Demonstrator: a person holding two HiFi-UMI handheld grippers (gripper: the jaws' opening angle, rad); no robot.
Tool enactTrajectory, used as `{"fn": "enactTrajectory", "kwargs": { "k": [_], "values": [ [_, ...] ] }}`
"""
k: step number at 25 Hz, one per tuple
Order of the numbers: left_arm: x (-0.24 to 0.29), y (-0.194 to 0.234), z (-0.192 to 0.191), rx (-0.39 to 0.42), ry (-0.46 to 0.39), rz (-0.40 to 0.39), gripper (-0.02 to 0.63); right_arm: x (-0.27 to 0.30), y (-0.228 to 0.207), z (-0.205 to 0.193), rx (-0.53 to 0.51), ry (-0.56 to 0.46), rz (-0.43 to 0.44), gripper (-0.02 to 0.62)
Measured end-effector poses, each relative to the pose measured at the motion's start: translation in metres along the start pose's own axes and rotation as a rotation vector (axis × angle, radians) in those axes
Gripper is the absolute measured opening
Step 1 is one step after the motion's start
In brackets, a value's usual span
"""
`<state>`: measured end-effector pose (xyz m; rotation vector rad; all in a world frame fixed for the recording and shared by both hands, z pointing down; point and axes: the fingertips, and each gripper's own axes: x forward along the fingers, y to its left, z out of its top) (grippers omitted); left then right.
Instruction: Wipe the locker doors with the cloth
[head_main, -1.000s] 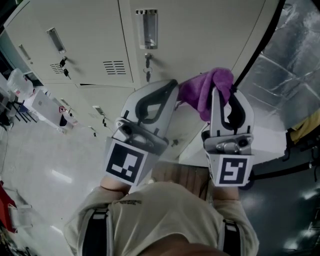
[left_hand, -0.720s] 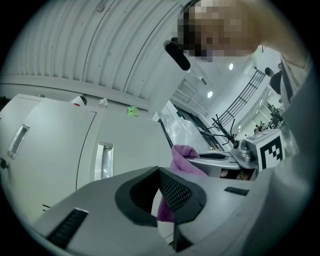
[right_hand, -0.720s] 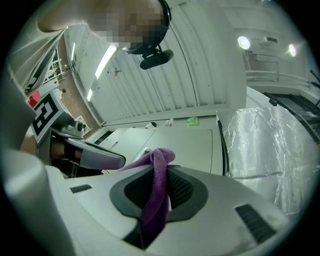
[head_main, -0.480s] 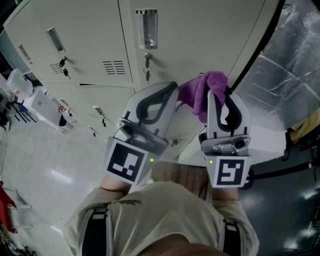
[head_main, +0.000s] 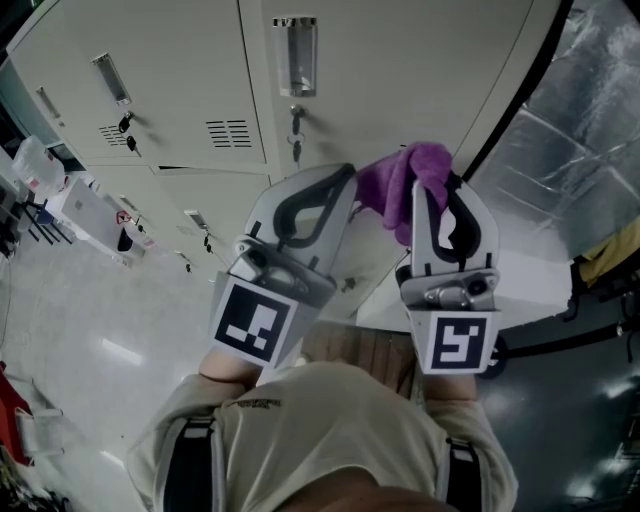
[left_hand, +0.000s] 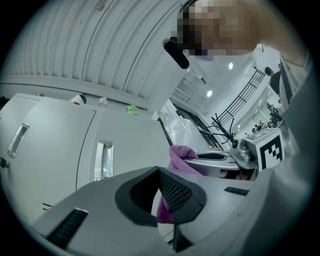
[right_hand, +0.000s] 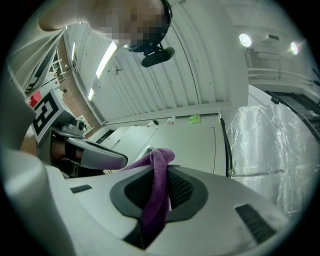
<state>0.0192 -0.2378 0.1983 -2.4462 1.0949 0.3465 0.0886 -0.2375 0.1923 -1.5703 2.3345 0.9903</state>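
Beige locker doors (head_main: 400, 70) with a recessed handle (head_main: 293, 57) stand in front of me. The purple cloth (head_main: 405, 178) is bunched between the pads of my right gripper (head_main: 432, 190), which is shut on it, close to the door. In the right gripper view the cloth (right_hand: 161, 159) hangs down through the right gripper (right_hand: 167, 192). My left gripper (head_main: 345, 178) is held just left of the cloth, shut with nothing in it. In the left gripper view the left gripper (left_hand: 167, 187) shows closed pads, with the cloth (left_hand: 180, 154) behind them.
More lockers (head_main: 120, 90) run to the left, some with keys in their locks. A black bar (head_main: 510, 100) edges the lockers at the right, and beyond it is silver plastic wrapping (head_main: 580, 150). White boxes and small items (head_main: 90, 210) lie on the floor at the left.
The right gripper with the cloth has shifted slightly left, closer to the left gripper. The left gripper has stayed in place.
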Motion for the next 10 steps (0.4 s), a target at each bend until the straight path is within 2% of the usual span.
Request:
{"fn": "enactTrajectory", "kwargs": {
  "k": [10],
  "values": [
    [-0.0006, 0.0020, -0.0014, -0.006, 0.005, 0.001, 0.002, 0.0015, 0.0026, 0.0023, 0.002, -0.003, 0.002, 0.051]
  ]
}}
